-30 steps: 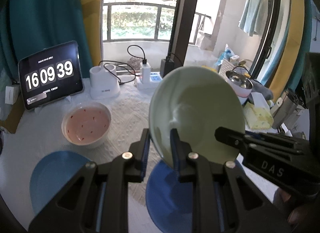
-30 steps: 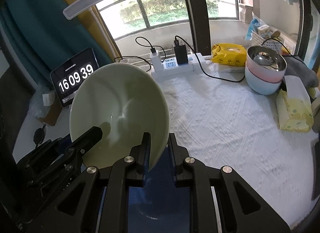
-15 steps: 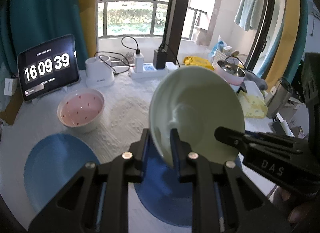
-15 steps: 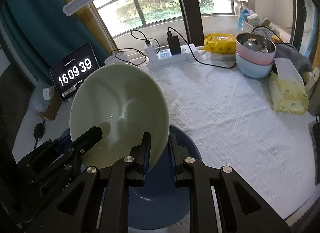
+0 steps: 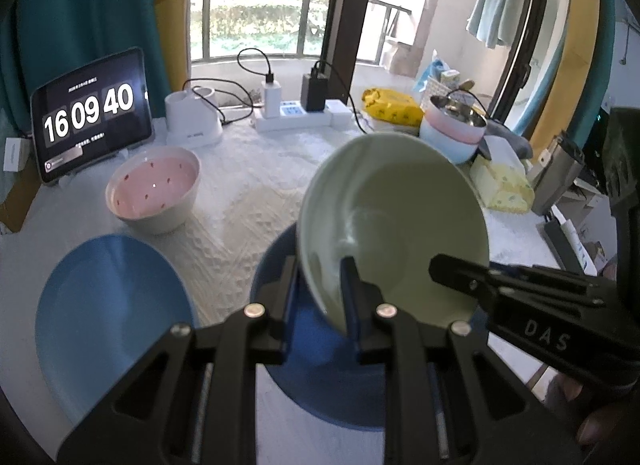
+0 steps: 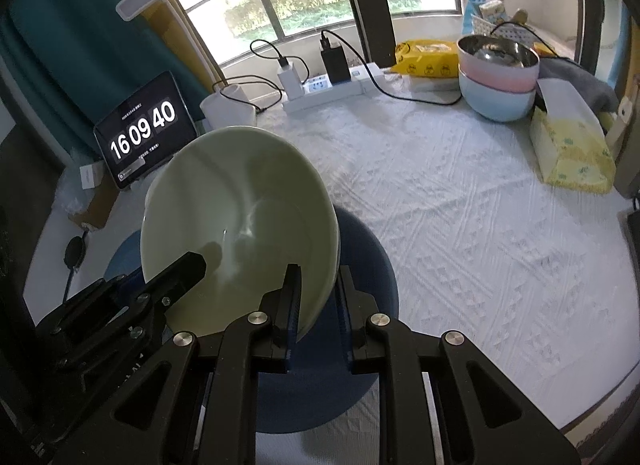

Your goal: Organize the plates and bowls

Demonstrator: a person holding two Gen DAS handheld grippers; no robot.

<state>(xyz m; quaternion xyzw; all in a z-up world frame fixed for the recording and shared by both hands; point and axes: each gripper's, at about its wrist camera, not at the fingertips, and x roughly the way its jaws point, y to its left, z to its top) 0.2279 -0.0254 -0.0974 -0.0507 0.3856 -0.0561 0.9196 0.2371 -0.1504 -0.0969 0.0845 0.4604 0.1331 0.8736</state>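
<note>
Both grippers hold one pale green bowl (image 5: pixel 396 221) by its rim, lifted and tilted above a dark blue plate (image 5: pixel 308 365). My left gripper (image 5: pixel 320 297) is shut on the bowl's near left rim. My right gripper (image 6: pixel 316 305) is shut on the bowl (image 6: pixel 236 217) at its right rim, over the same blue plate (image 6: pixel 360 265). A second, lighter blue plate (image 5: pixel 112 317) lies to the left. A pink speckled bowl (image 5: pixel 154 189) stands behind it.
A tablet clock (image 5: pixel 90 113) stands at the back left, beside a white holder (image 5: pixel 192 117) and a power strip (image 5: pixel 296 113) with cables. Stacked pink and blue bowls (image 6: pixel 498 77) and a yellow tissue pack (image 6: pixel 572 145) sit at the right. White cloth (image 6: pixel 460 225) covers the table.
Both grippers have lifted the green bowl higher above the dark blue plate and pulled back; more of the table shows. Both grips are unchanged.
</note>
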